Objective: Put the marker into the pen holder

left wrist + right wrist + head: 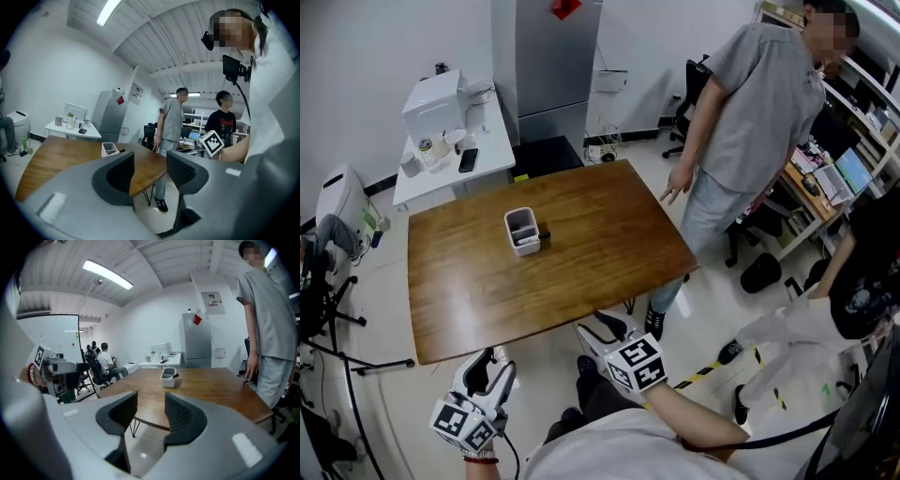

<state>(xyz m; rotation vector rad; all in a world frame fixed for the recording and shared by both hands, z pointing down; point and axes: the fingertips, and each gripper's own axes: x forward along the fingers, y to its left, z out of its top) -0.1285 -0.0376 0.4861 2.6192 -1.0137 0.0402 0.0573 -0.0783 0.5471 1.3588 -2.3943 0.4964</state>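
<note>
A white pen holder [522,231] stands near the middle of the brown table [581,272]. A black marker [543,236] lies against the holder's right side; I cannot tell whether it rests on the rim or on the tabletop. Both also show far off in the left gripper view, holder [109,149] and marker [120,150], and in the right gripper view, holder [168,377] and marker [176,376]. My left gripper [487,364] and right gripper [602,330] hang below the table's near edge, off the tabletop. Each is open with nothing between its jaws.
A person in grey [750,122] stands at the table's right corner, hand near the edge. Another person [853,300] sits at the right. A white side table [450,155] with appliances and a grey cabinet [548,66] stand behind. A tripod stand [337,309] is at left.
</note>
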